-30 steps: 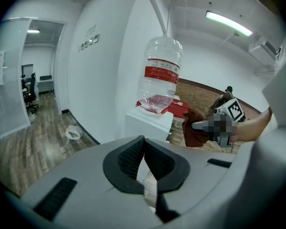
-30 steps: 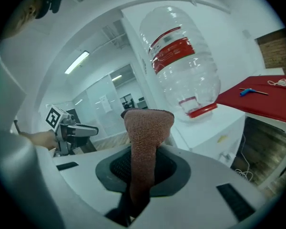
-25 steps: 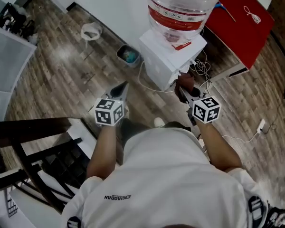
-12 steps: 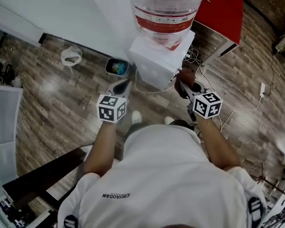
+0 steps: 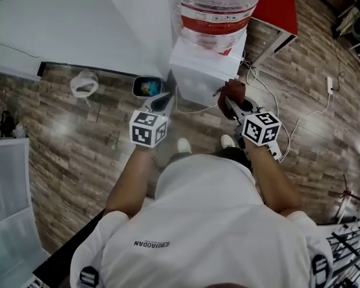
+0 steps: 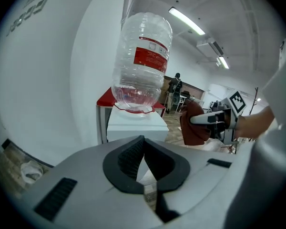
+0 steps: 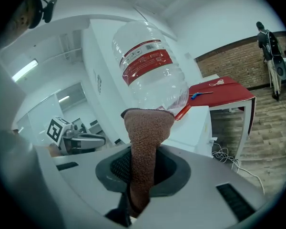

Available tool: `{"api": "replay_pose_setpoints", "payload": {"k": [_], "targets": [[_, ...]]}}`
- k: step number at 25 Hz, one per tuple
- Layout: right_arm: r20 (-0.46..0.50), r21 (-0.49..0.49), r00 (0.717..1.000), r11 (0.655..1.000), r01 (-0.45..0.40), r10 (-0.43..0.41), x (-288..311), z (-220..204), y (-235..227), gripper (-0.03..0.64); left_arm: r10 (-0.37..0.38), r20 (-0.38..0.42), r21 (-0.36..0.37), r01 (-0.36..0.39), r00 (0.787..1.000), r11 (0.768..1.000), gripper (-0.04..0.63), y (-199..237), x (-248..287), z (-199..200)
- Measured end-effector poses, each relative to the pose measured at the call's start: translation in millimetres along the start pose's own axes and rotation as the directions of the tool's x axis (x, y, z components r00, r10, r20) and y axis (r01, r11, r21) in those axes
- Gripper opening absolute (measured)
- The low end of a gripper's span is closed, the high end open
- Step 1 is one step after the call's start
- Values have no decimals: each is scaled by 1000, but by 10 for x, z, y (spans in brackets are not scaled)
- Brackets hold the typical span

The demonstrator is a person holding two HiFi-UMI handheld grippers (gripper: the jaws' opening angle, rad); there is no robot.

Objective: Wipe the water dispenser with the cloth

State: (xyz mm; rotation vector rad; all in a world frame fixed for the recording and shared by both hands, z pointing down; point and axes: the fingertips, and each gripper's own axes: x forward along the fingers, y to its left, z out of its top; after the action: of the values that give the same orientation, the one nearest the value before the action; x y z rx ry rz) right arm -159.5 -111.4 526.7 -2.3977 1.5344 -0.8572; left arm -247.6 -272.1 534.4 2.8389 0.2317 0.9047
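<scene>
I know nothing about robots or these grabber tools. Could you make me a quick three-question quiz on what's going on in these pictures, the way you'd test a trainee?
1. True or false: the jaws of the left gripper stand wide open.
2. Multiple choice: the band round the bottle on top of the water dispenser is A) blue, B) red, C) green.
3. Fill in: the brown cloth is pinched between the jaws of the ____ gripper.

Key
1. False: its jaws are together, with nothing between them.
2. B.
3. Right: the right gripper is shut on the cloth and holds it up near the dispenser.
</scene>
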Motion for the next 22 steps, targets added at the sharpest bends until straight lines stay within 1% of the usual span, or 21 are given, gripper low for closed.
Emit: {"api": "replay_pose_setpoints", "payload": {"k": [2,6,9,14,18,22], "targets": [[11,35,1000,999,4,-4,88,-13,104,56,-19,0,14,19,1000,1000,-11,64,-9,-10],[26,101,1000,995,-15,13,408,39,298,57,-44,5,17,44,999,999,-11,205,-26,-59],[29,98,999,995,-29,26,759,161,413,55,-47,7,10,46,999,999,-11,302,-44,-84],[-20,76,999,996,-35,37,1443,242,503,56,-50,20,-28,50,999,998,-11,398,-195,-124],[-57,98,998,995,-27,32,1976,269,493,56,-43,7,-25,44,999,999,-11,440,-303,-213],[-79,120,996,992,-23,33,2345,269,560,56,-34,-10,-19,34,999,999,-11,449,-454,-318]]}}
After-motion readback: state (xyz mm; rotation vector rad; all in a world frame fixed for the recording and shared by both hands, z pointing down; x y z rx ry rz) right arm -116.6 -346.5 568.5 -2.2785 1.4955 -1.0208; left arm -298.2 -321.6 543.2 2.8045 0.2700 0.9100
